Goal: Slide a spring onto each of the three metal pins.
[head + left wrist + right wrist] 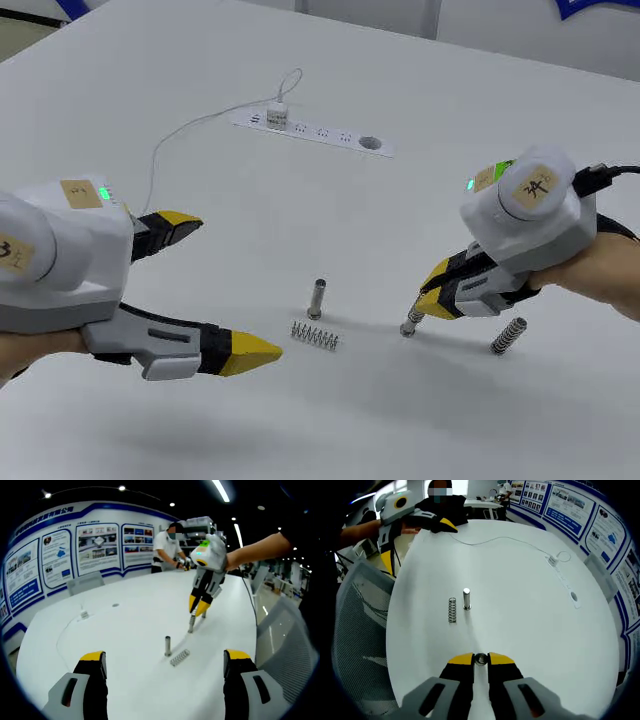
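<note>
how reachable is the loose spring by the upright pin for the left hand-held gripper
Probably yes: the left hand-held gripper is open, with bare table between it and the loose spring. The upright pin stands close beside the spring and could get bumped.

My headset camera looks forward and down from above the white table, taking in my left gripper at lower left and my right gripper at right. The left gripper's camera rides low over the tabletop and faces across it at the right gripper, well apart. The right gripper's camera sits close to the surface, the gripped pin clamped between its jaws at the frame's foot, and faces back at the left gripper. All three views share the upright pin and loose spring at mid-table. The head and right gripper views both catch the power strip.
</note>
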`<state>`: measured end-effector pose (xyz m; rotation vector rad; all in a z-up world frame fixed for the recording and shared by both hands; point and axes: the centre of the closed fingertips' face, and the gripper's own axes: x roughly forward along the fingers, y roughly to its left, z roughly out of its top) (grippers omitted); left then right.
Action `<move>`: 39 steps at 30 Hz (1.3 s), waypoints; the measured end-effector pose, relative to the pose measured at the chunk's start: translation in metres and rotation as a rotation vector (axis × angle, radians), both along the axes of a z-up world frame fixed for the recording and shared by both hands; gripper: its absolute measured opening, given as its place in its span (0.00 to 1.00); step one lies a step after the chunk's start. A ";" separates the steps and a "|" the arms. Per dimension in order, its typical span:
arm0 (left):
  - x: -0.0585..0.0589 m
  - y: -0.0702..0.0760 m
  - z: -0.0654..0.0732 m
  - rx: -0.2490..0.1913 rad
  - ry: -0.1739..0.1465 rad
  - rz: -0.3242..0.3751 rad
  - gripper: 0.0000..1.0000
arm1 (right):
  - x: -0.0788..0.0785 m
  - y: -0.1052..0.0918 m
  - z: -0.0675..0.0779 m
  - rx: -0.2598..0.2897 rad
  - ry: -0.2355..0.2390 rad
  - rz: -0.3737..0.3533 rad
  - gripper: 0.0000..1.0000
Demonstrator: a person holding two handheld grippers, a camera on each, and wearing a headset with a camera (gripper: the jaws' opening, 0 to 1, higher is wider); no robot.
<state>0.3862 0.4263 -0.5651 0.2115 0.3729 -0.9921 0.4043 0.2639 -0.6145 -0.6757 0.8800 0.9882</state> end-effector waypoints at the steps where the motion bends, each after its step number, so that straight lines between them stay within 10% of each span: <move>1: 0.000 0.000 0.000 -0.001 0.000 -0.001 1.00 | 0.000 -0.001 -0.001 -0.001 0.003 -0.002 0.10; 39: -0.003 -0.007 -0.009 0.015 0.029 -0.019 0.99 | 0.004 -0.001 -0.028 -0.026 0.080 -0.041 0.11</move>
